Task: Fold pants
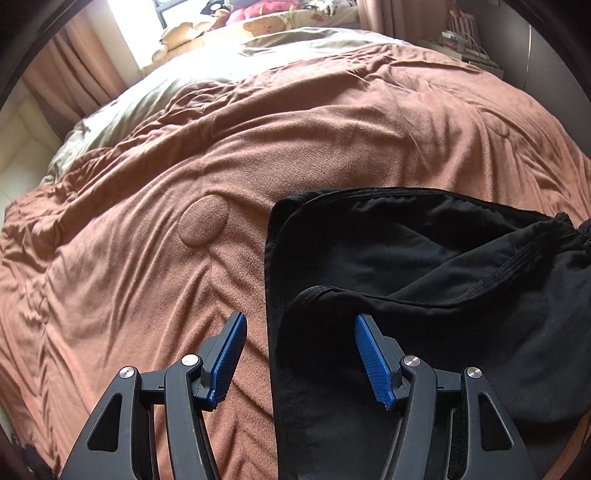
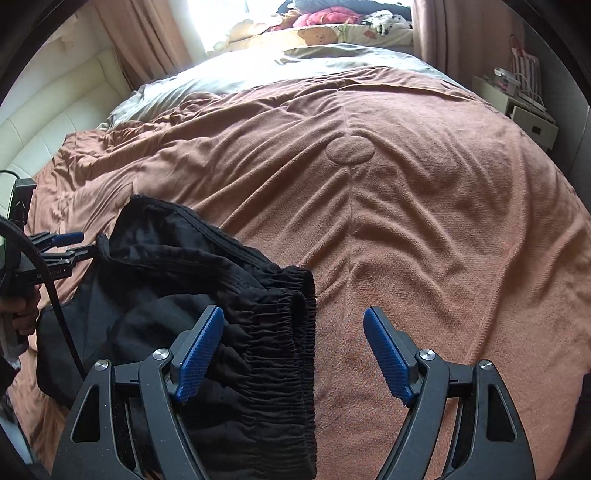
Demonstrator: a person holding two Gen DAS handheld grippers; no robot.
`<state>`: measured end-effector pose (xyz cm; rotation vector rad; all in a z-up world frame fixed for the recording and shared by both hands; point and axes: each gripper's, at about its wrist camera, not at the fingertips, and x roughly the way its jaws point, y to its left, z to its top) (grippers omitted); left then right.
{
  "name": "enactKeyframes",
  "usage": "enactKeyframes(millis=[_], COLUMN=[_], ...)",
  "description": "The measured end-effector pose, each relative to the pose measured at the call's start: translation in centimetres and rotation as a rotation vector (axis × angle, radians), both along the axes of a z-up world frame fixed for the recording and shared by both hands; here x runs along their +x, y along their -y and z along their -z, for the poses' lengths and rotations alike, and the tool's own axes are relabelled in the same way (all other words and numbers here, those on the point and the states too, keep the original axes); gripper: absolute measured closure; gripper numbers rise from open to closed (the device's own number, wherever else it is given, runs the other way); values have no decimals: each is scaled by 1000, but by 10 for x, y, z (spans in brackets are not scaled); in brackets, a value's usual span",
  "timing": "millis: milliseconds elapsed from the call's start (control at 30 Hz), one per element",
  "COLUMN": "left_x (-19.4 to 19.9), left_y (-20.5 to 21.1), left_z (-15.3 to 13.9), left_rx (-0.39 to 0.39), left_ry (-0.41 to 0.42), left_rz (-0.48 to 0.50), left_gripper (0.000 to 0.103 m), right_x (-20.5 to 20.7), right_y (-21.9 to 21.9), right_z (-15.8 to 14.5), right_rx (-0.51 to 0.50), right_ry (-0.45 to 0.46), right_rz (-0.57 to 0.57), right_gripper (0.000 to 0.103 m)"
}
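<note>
Black pants [image 1: 424,266] lie bunched and partly folded on a brown blanket [image 1: 147,258]. In the left wrist view my left gripper [image 1: 300,321] is open, its jaws straddling the pants' left folded edge. In the right wrist view the pants [image 2: 207,280] lie at the lower left, with the gathered elastic waistband [image 2: 288,332] running toward me. My right gripper [image 2: 293,317] is open, its jaws straddling the waistband edge. The left gripper also shows at the left of the right wrist view [image 2: 70,245], beside the pants.
The brown blanket [image 2: 424,221] covers most of the bed. Grey bedding [image 2: 258,66] and pillows with soft toys [image 2: 332,18] lie at the head. A white padded wall [image 2: 48,122] is at left, a white nightstand [image 2: 532,107] at right.
</note>
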<state>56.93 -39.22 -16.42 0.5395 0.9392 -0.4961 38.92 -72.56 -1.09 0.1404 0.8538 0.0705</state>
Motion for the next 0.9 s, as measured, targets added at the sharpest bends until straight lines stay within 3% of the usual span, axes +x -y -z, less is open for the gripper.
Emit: enactKeyframes(millis=[100,167,200,233,333,667,900], left_x=[2,5,7,9,6,26,57], left_y=[7,10,10,11,12,7,24], left_z=[6,9,10,11,6,-43,-42], left_rx=[28,40,34,33,29,-44,-48], left_ry=[31,34,18,4,20,146,164], left_rz=[23,16,15,13,15,-103,-149], left_gripper=[48,79,89,100,100,100,100], right_x=[6,8,8,8,6,-5,17], right_y=[-6,-8,-10,-11,-17,-17,-25], right_z=[5,6,5,5,1,-21,-20], right_rx=[-18,-42,-45,-55,-90,-60,-95], right_ry=[-18,-15,-13,-9,23,101,117], right_rz=[-33,-43,-49,-45,-41,-9,30], right_gripper=[40,52,65,69,77,80,80])
